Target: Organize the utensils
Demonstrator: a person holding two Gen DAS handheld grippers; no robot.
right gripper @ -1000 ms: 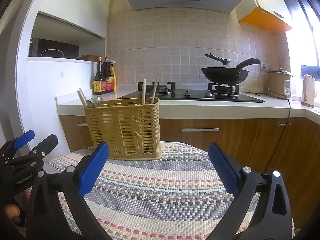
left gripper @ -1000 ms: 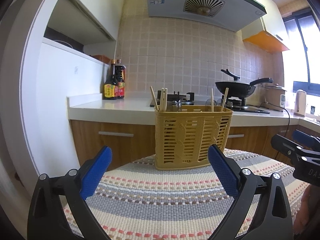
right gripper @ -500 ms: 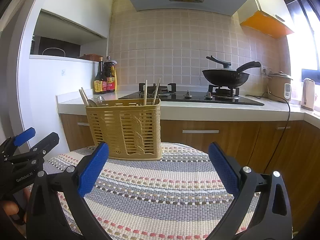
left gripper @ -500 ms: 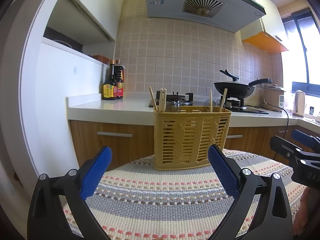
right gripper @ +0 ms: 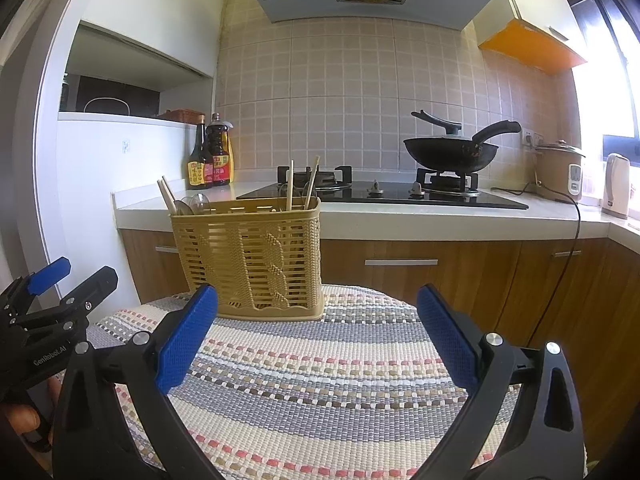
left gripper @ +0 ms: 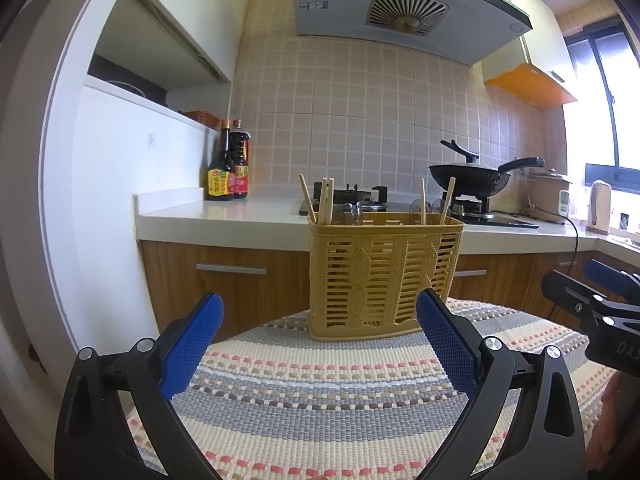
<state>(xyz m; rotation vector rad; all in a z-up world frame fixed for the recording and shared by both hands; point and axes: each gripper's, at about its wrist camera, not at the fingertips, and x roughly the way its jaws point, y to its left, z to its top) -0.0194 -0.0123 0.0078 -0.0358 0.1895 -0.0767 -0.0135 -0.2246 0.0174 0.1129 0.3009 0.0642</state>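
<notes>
- The left claw [left gripper: 319, 322] hangs low over the striped woven mat [left gripper: 320, 392] that covers the surface, its two blue-padded fingers [left gripper: 191, 344] spread wide with nothing between them
- The right claw [right gripper: 317, 316] hangs over the same mat [right gripper: 320, 380], likewise spread wide and empty
- Each claw shows in the other's view: the right one at the right edge of the left wrist view [left gripper: 600, 304], the left one at the left edge of the right wrist view [right gripper: 52, 300]
- The yellow-tan slatted plastic utensil basket [left gripper: 382, 280] stands upright on the far part of the mat, ahead of both claws and apart from them; in the right wrist view it sits left of centre [right gripper: 250, 260]
- Wooden chopsticks [left gripper: 325, 200] stick up from the left end of the basket, leaning a little; two more chopsticks [left gripper: 436, 200] rise from its right end
- Clear plastic spoon bowls [right gripper: 194, 204] peek above the rim beside the left chopsticks; how many cannot be told
- Behind the basket runs a white kitchen counter [left gripper: 224, 216] over wooden cabinets [right gripper: 400, 264]
- On the counter: two dark sauce bottles with yellow and red labels [left gripper: 228, 168], a black gas hob [right gripper: 384, 194] carrying a black lidded wok [right gripper: 452, 152], a beige rice cooker [right gripper: 558, 170] and a white kettle [right gripper: 616, 184]
- A grey range hood [left gripper: 400, 4] hangs above against the beige tiled wall [right gripper: 340, 88]
</notes>
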